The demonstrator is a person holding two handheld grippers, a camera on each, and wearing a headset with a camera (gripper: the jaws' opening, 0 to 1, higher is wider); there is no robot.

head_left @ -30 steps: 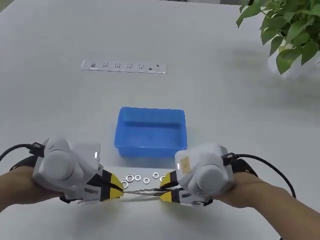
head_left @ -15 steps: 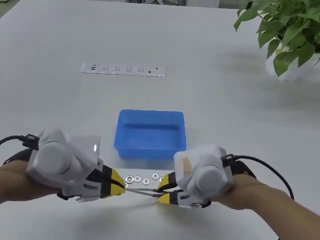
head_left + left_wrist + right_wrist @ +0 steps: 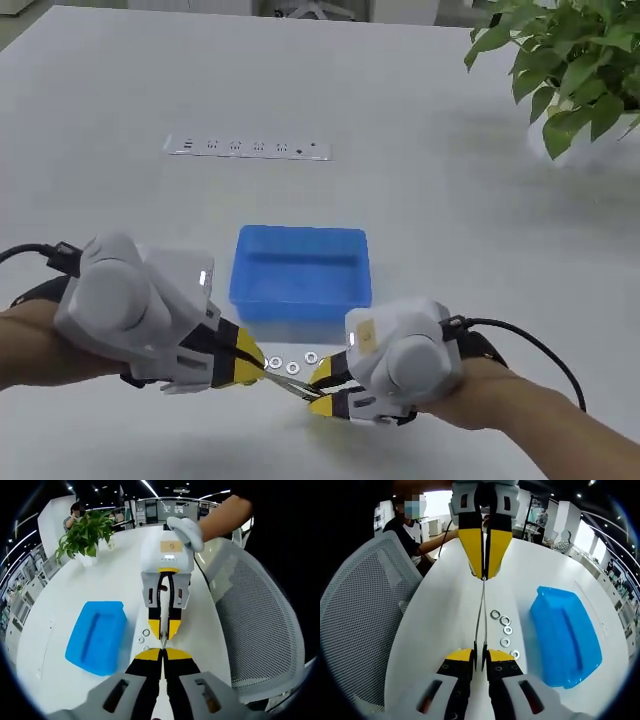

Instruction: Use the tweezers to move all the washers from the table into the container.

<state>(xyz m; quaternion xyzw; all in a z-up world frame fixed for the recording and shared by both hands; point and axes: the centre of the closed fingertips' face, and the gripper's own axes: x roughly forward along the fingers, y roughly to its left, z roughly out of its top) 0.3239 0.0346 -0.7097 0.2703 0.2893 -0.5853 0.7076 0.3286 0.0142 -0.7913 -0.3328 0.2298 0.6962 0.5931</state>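
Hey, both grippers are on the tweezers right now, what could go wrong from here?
The left gripper and right gripper each pinch one end of the thin tweezers; if either pulls or lets go unevenly, the tweezers may twist or fall. The washers lie right beside, so a drop could scatter them. They also sit close to the container wall, perhaps cramping a pick.

White table (image 3: 480, 250), grey mesh chair (image 3: 365, 605), leafy plant (image 3: 570, 60), power strip (image 3: 247, 149)

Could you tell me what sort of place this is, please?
Probably an open-plan office: a big white table with a power strip, a mesh office chair beside it, and a potted plant.
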